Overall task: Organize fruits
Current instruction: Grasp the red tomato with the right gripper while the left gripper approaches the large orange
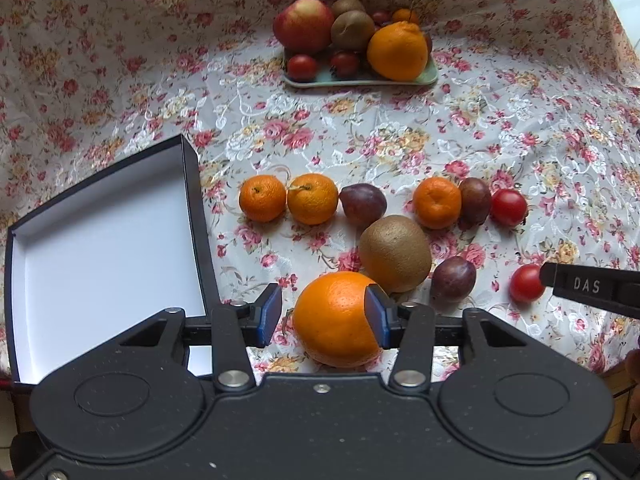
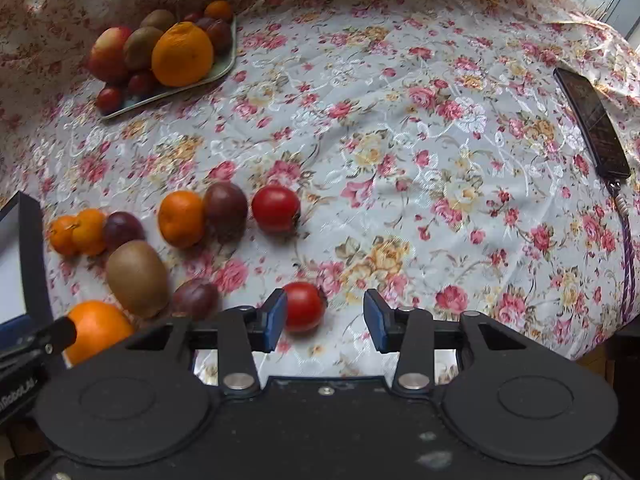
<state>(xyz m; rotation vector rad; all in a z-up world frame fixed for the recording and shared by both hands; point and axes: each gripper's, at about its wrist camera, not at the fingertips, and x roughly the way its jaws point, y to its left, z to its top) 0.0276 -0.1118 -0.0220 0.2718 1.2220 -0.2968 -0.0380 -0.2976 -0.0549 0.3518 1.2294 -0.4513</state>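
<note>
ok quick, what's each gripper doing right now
Left gripper: open around the big orange, not clamped.
Right gripper: open, holding nothing; a tomato sits by its left finger.

right gripper (image 2: 325,320): jaws apart, 6 o'clock
cherry tomato (image 2: 304,306): between the blue pads, against the left one
kiwi (image 2: 137,278): 9 o'clock
fruit tray (image 2: 218,70): 11 o'clock
phone (image 2: 592,124): 2 o'clock

A dark phone (image 2: 592,120) with purple cable (image 2: 626,256) lies on floral tablecloth (image 2: 400,140).
</note>
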